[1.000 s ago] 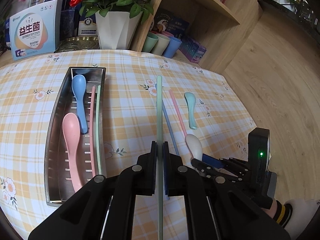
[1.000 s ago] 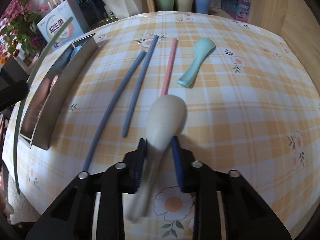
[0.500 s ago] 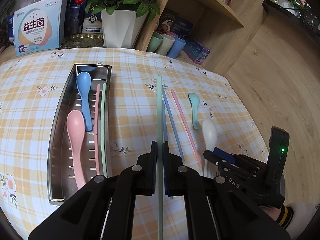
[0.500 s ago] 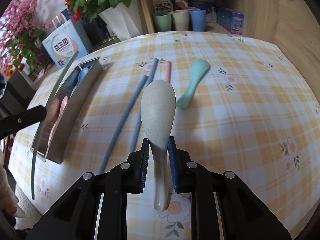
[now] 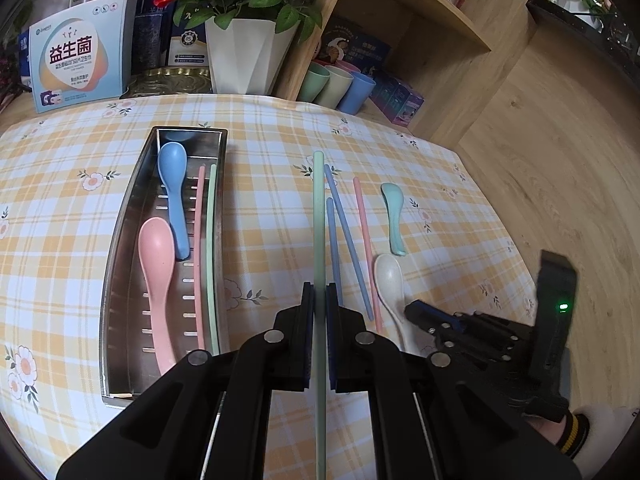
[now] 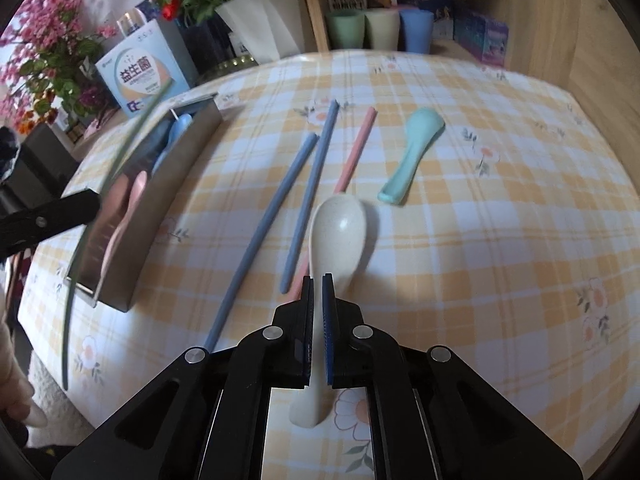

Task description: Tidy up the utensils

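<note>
Nearest, the left gripper (image 5: 319, 300) clamps a green chopstick (image 5: 319, 216) and the right gripper (image 6: 317, 292) a white spoon (image 6: 338, 232); beyond, the tray (image 5: 120, 240) holds four utensils (roughly halfway), four loose on the tabletop (image 5: 272, 208)

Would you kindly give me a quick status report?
Left gripper shut on green chopstick. Right gripper shut on white spoon. Tray half filled; nothing blocking.
</note>
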The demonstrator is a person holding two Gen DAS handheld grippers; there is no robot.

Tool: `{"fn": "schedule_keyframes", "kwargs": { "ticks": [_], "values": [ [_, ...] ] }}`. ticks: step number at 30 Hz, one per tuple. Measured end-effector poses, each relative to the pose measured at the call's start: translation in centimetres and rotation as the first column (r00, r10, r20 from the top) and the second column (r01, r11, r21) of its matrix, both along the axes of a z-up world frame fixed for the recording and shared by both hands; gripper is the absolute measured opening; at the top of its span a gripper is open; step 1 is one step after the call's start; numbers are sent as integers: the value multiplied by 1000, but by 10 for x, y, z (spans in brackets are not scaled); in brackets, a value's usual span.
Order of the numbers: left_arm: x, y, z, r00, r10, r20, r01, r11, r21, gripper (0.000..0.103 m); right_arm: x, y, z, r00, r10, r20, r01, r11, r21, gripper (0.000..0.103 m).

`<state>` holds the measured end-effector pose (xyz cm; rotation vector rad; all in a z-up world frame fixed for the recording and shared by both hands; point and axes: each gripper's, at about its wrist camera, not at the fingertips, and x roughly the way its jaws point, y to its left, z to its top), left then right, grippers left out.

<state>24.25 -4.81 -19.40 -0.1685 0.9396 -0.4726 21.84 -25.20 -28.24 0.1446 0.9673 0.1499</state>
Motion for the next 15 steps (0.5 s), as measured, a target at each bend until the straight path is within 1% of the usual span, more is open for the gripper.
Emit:
{"fn": "schedule_keyframes", "kwargs": {
  "ticks": [3,5,8,9,10,11,12,13,15],
  "values": [
    [0,-2,0,1000,-3,-1,3,1000,-3,6,-2,0,4,1000,10,-3,-10,1000,2,5],
    [0,-2,-1,1000,-4,-1,4,1000,-5,6,-2,0,0,999,12,-36,-12,1000,18,5],
    [0,-1,-1,1000,0,0,0,1000,-5,6,-4,0,-6,999,-1,-54,2,1000,19,6],
    [0,-1,-1,1000,2,0,-2,1000,-6,6,-4,-1,-7,998,-5,-58,6,1000,21,9],
    [0,0,-1,1000,5,-1,-5,1000,-6,6,-4,-1,-7,998,-8,-57,9,1000,25,22],
    [0,0,-1,1000,7,-3,-7,1000,-7,6,-4,-2,-6,999,-13,-51,14,1000,21,30],
    [1,1,-1,1000,8,-4,-9,1000,-8,6,-5,-2,-5,999,-16,-40,17,1000,15,44],
    [1,1,-2,1000,11,-7,-11,1000,-9,6,-5,-2,-4,999,-19,-31,19,1000,13,47],
    [1,2,-2,1000,12,-10,-12,1000,-9,6,-5,-2,-4,999,-20,-25,20,1000,5,47]
  ]
}}
